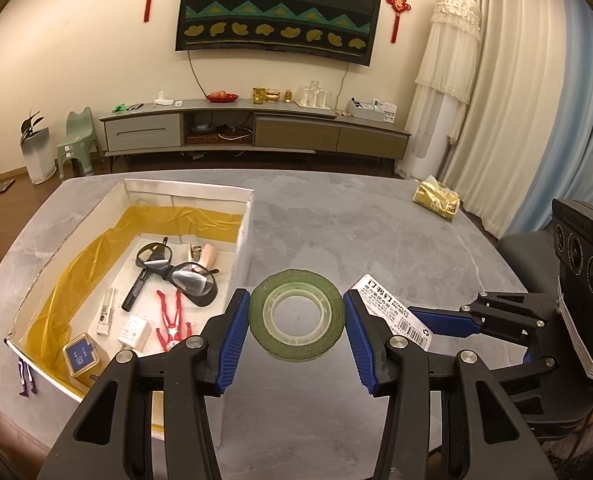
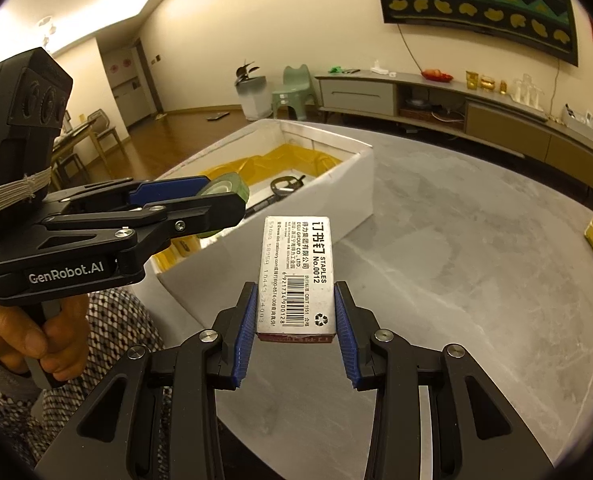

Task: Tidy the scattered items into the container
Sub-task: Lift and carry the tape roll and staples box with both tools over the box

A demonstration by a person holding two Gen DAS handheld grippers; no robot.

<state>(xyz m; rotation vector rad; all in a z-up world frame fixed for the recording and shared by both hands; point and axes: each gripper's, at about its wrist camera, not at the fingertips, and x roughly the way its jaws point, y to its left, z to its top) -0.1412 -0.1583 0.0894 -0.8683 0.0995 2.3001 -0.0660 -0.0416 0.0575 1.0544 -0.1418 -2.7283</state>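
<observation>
The left gripper (image 1: 296,316) clenched a green tape roll (image 1: 296,314) beside the box's (image 1: 244,236) near corner; the right gripper (image 2: 295,312) gripped a staple packet (image 2: 296,276). Each load should clear the box wall before release.

box (image 1: 245,236) wall — barrier left | table (image 1: 376,232) beyond — open

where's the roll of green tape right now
The green tape roll is gripped between the left gripper's blue pads, held above the grey table just right of the white box, with the staples box beside it.
</observation>
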